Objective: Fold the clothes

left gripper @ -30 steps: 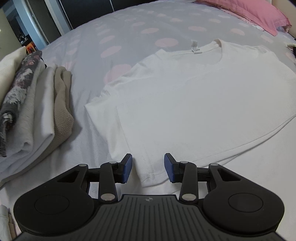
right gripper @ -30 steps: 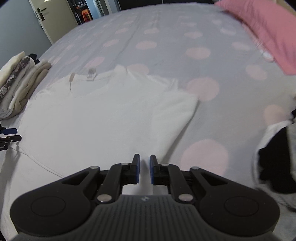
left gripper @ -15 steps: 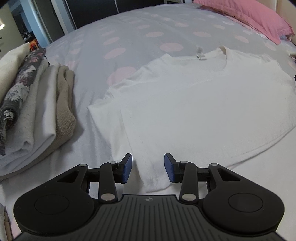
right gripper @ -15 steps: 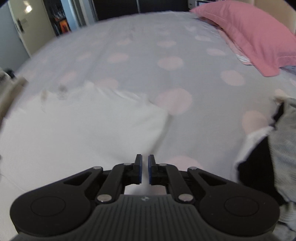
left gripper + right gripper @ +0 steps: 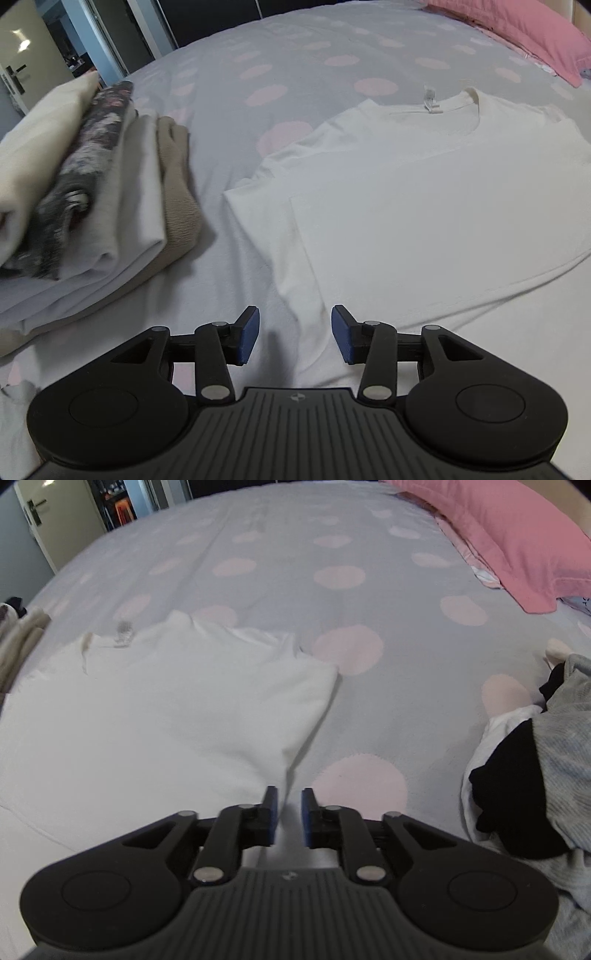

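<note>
A white T-shirt (image 5: 424, 206) lies spread flat on the bed, neck label at the far side. My left gripper (image 5: 294, 336) is open, its blue pads hanging just over the shirt's near left corner, and nothing is gripped between them. In the right wrist view the same T-shirt (image 5: 166, 709) fills the left half. My right gripper (image 5: 289, 814) is at the shirt's near right edge. Its pads stand a narrow gap apart with white fabric running up between them, so it is shut on the shirt's edge, which lifts slightly off the bed.
A stack of folded clothes (image 5: 92, 199) sits on the bed left of the shirt. A loose grey and black clothes pile (image 5: 535, 775) lies on the right. A pink pillow (image 5: 517, 535) is at the far right. The dotted grey bedspread (image 5: 295, 554) stretches beyond.
My left gripper has drifted left, bringing the folded stack closer in view; it stays open. My right gripper has shifted along the shirt's right edge, and its narrow gap is a little wider.
</note>
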